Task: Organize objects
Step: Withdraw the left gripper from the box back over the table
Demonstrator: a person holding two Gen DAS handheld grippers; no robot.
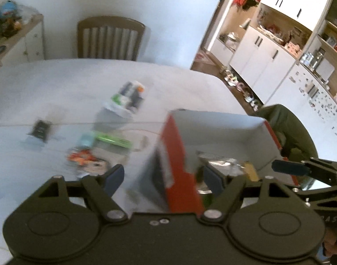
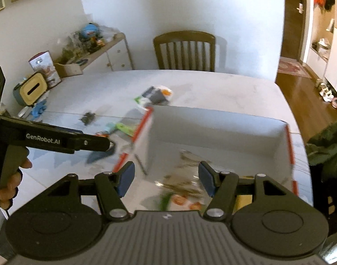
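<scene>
Each wrist camera looks forward and down over its own claw, close above the tabletop (image 2: 212, 84), sharing the box (image 1: 223, 130) ahead.

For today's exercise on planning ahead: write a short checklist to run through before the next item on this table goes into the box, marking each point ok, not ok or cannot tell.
1. Left tool empty, jaws apart: ok.
2. Right tool empty, jaws apart: ok.
3. Box open on top, with room left beside the crinkly packets already inside: ok.
4. Items still waiting on the table: ok; a green packet, an orange packet and a small dark item lie left of the box.
5. Picture sharp enough to pick a grasp point: not ok, both views are blurred.
</scene>
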